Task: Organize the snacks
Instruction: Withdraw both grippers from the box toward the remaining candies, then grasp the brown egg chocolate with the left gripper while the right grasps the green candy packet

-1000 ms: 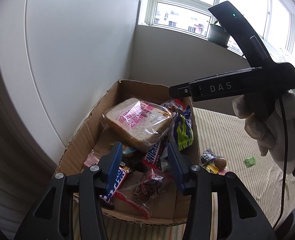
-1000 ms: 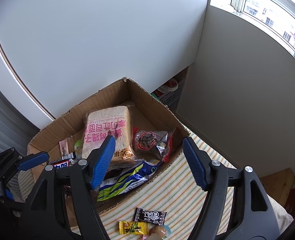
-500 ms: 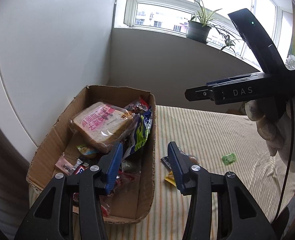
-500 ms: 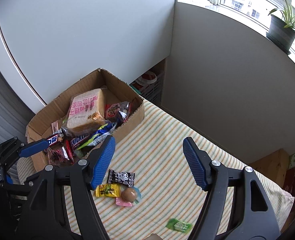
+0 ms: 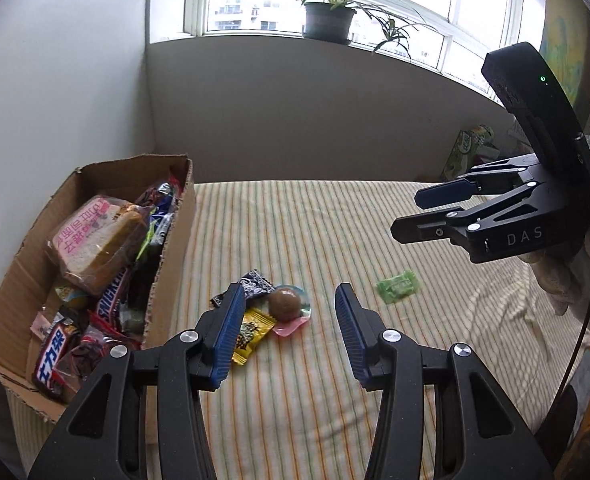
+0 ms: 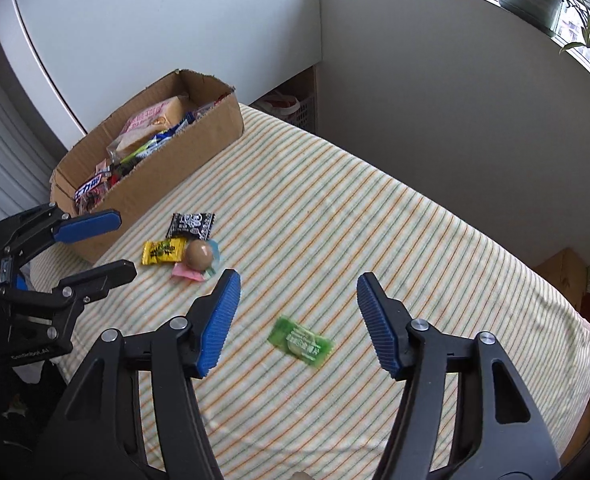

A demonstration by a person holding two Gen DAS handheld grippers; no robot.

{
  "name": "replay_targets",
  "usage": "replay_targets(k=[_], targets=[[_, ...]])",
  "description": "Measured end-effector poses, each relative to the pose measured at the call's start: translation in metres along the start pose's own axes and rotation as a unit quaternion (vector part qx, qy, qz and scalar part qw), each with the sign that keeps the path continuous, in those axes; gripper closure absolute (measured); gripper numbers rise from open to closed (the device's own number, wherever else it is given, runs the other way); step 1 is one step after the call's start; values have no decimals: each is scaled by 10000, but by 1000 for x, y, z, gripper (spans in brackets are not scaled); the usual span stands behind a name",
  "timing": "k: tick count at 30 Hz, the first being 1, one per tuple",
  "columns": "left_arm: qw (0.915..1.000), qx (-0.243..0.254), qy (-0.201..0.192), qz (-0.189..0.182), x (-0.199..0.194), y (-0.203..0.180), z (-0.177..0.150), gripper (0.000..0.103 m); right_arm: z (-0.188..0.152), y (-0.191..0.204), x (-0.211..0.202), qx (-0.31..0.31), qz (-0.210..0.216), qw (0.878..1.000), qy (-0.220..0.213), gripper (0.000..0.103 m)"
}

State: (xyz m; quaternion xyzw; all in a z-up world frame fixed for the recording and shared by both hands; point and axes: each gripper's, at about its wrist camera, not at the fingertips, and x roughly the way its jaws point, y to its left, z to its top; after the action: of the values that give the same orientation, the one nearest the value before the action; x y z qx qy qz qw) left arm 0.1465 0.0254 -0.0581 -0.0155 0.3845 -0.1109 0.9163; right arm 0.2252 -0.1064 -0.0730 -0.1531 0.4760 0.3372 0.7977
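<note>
A cardboard box full of snacks, with a bread packet on top, stands at the left of the striped cloth; it also shows in the right wrist view. Loose beside it lie a black packet, a yellow packet and a brown ball on a pink-blue wrapper. A green packet lies apart to the right. My left gripper is open and empty above the small pile. My right gripper is open and empty above the green packet.
The striped cloth covers a soft surface against a grey wall. Potted plants stand on the windowsill. A wooden piece stands off the right edge. A basket with shoes sits behind the surface.
Both grippers have swung away from over the box to the right. They are now over the loose snacks on the cloth. Both stay open and empty.
</note>
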Motion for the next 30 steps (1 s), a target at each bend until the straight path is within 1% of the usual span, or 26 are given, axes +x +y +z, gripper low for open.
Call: replay_targets(k=[2, 6, 11, 14, 16, 17, 18, 23, 28, 29, 30], targets=[[10000, 22, 65, -2, 6, -6, 1, 57, -10, -1, 8, -153, 30, 9998, 143, 51], [9997, 74, 249, 39, 21, -12, 0, 57, -26, 1, 20, -501, 86, 9983, 300, 51], [9988, 121, 452, 135, 37, -17, -1, 58, -35, 6, 36, -914, 154, 9948, 434, 51], [9983, 128, 543, 195, 45, -16, -4, 58, -40, 8, 44, -1138, 99, 9922, 507, 51], [9979, 94, 609, 212, 52, -15, -3, 59, -41, 7, 49, -1203, 93, 9912, 546, 51], [9977, 75, 630, 218, 54, -15, -2, 62, -41, 6, 52, -1206, 104, 9911, 553, 51], [9976, 67, 654, 224, 56, -16, -1, 62, -40, 5, 52, -1196, 140, 9913, 523, 51], [9966, 132, 759, 286, 67, -16, -2, 63, -37, 7, 55, -1275, 156, 9907, 457, 51], [9960, 144, 811, 347, 72, -16, -4, 64, -35, 10, 56, -1304, 135, 9902, 490, 55], [9958, 155, 825, 359, 73, -16, -4, 67, -34, 10, 56, -1262, 122, 9907, 487, 60], [9957, 163, 833, 365, 74, -15, -5, 67, -31, 10, 58, -1214, 107, 9914, 486, 66]])
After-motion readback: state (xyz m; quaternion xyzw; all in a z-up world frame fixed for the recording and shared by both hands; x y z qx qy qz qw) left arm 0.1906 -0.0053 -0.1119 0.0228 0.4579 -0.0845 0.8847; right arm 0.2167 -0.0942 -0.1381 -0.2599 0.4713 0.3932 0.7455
